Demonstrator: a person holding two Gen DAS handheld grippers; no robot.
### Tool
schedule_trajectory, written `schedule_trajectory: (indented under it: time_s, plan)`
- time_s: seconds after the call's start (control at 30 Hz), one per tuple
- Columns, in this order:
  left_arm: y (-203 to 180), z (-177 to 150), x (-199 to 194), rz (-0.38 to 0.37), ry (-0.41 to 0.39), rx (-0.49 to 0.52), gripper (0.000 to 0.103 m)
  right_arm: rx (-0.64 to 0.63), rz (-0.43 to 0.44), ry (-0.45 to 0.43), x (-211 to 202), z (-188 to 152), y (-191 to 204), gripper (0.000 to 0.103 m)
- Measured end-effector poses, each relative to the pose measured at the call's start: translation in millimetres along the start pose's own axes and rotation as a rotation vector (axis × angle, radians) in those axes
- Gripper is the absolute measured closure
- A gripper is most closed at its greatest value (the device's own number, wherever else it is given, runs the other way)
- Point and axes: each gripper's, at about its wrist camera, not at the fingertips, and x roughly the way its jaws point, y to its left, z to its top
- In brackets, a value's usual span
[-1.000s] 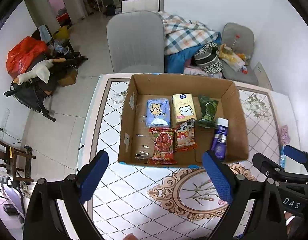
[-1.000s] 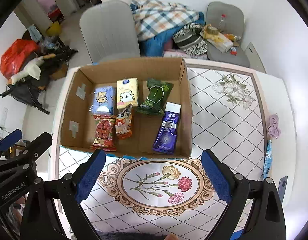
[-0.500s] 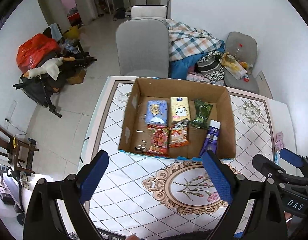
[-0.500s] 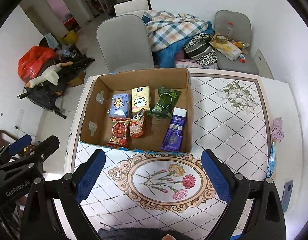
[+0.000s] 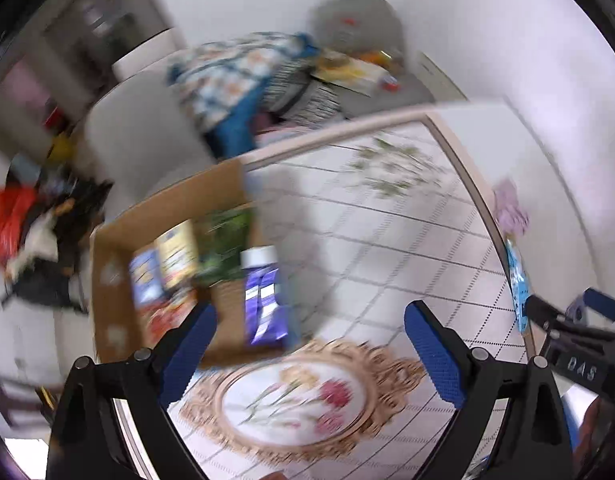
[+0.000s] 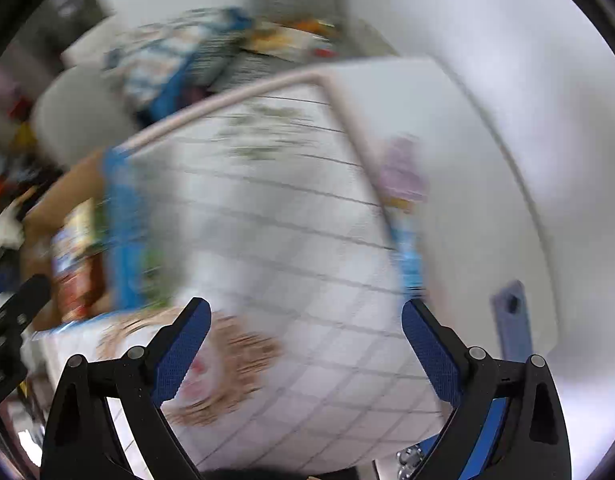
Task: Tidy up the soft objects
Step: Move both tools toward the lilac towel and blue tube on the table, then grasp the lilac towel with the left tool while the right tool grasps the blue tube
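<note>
We take the cardboard box [image 5: 163, 216] as our landmark. Inside it lie the packets, with the purple tube [image 5: 263, 292] against its right wall. Our left gripper [image 5: 307, 356] hangs wide and empty over the table [image 5: 387, 240], just right of the box. Well right of the box, at the table's edge, wait a lilac scrap [image 6: 403, 168] and a blue packet [image 6: 407, 252]. Our right gripper [image 6: 303, 344] points there, wide and empty. Both views are blurred, so we should steady ourselves before closing on the soft packet, then pinch it mid-body.
</note>
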Motion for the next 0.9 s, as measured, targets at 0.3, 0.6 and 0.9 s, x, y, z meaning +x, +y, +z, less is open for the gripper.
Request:
schedule_trajectory:
  time_s: [0.3,0.6,0.9]
  plan:
    - [-119,63,101,0.035,0.112,0.183,0.007,0.199,0.001,0.239,158,41,-128,0.024]
    - [-172,96,144,-0.039,0.192,0.233,0.007,0.163,0.001,0.351,218,47,-145,0.061]
    - [-242,134,160,-0.223,0.257,0.279,0.007,0.253,0.003,0.303,196,77,-208,0.082]
